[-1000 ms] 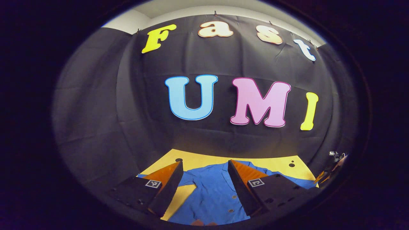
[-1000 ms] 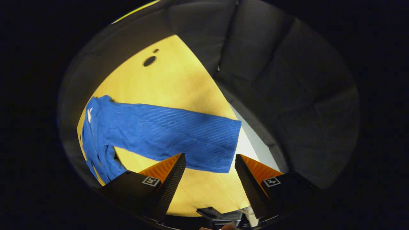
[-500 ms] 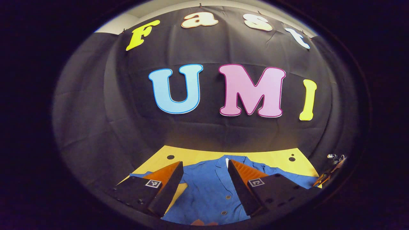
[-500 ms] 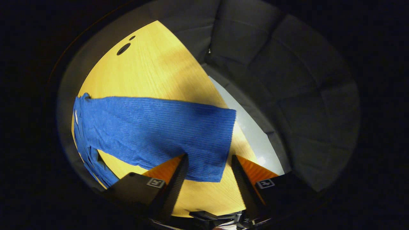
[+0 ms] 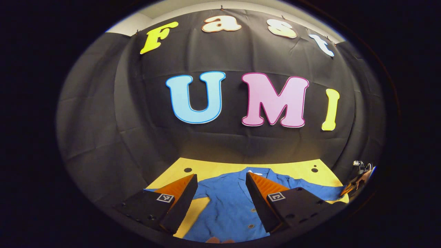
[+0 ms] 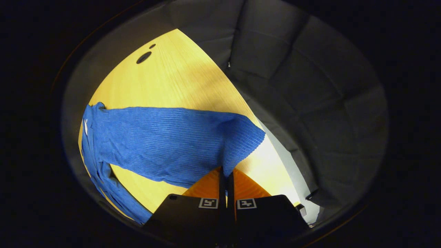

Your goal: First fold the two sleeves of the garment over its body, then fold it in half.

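Right gripper [image 6: 226, 172] pinches the cuff end of a blue shirt's sleeve [image 6: 165, 141] on a yellow wooden table [image 6: 179, 79].

Its two fingers are pressed together on the sleeve's lower edge, lifting the cloth slightly there while the rest of the sleeve lies stretched across the tabletop toward the shirt's body. Seen from the left gripper view, the left gripper [image 5: 220, 184] hovers above the blue shirt [image 5: 227, 203], jaws spread wide and holding nothing; the buttoned front lies flat on the table [image 5: 213, 167], collar toward the booth's black cloth wall [image 5: 103, 137]. No containers appear.
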A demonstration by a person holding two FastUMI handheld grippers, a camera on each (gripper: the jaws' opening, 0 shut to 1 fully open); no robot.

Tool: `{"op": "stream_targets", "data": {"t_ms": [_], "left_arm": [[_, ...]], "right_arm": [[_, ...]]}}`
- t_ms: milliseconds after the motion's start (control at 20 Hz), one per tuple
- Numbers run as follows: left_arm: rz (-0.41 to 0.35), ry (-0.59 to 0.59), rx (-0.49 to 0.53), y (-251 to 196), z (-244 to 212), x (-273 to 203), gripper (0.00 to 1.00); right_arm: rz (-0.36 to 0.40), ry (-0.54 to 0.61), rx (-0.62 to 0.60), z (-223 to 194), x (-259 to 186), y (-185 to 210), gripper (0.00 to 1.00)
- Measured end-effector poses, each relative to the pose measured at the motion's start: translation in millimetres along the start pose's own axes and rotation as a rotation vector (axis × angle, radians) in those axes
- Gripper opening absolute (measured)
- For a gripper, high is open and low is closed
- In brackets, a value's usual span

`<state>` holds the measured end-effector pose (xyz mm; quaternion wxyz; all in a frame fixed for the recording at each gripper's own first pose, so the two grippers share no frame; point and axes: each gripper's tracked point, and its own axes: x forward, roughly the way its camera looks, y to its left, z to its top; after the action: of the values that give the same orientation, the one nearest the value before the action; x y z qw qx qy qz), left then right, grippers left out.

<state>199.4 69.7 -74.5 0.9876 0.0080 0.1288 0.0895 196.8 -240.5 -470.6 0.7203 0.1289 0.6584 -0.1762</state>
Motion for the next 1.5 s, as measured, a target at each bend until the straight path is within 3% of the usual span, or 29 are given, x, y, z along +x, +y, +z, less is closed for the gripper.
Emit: {"op": "stream_targets", "data": {"t_ms": [200, 350, 500, 600, 700, 900, 1100, 1250, 1300, 1350, 1400, 1500], "left_arm": [[0.009, -0.018, -0.014, 48, -4, -17, 0.81], [0.017, -0.038, -0.020, 86, -5, -29, 0.81], [0.034, -0.071, -0.043, 122, -4, -42, 0.81], [0.044, -0.074, -0.080, 142, -9, -47, 0.81], [0.074, -0.064, -0.110, 164, -15, -51, 0.81], [0.141, -0.071, -0.076, 202, -20, -67, 0.81], [0.252, -0.027, -0.057, 241, -40, -86, 0.81], [0.342, 0.039, -0.075, 268, -64, -101, 0.81], [0.369, 0.054, -0.074, 275, -69, -105, 0.81], [0.394, 0.071, -0.075, 282, -76, -109, 0.81], [0.415, 0.092, -0.084, 287, -84, -114, 0.81], [0.447, 0.122, -0.115, 294, -96, -119, 0.81]], "right_arm": [[-0.020, -0.215, -0.107, 40, -80, 32, 0.05], [0.013, -0.414, -0.180, 82, -167, 86, 0.05], [0.072, -0.616, -0.267, 112, -256, 163, 0.05], [0.165, -0.728, -0.309, 117, -306, 236, 0.05], [0.287, -0.717, -0.329, 95, -328, 316, 0.04], [0.382, -0.639, -0.450, 49, -285, 436, 0.04], [0.478, -0.494, -0.512, -18, -200, 544, 0.04], [0.497, -0.368, -0.548, -67, -118, 599, 0.00], [0.514, -0.315, -0.554, -87, -96, 616, 0.04], [0.518, -0.275, -0.564, -105, -75, 629, 0.00], [0.528, -0.235, -0.570, -123, -56, 640, 0.05], [0.565, -0.159, -0.553, -155, -29, 662, 0.04]]}}
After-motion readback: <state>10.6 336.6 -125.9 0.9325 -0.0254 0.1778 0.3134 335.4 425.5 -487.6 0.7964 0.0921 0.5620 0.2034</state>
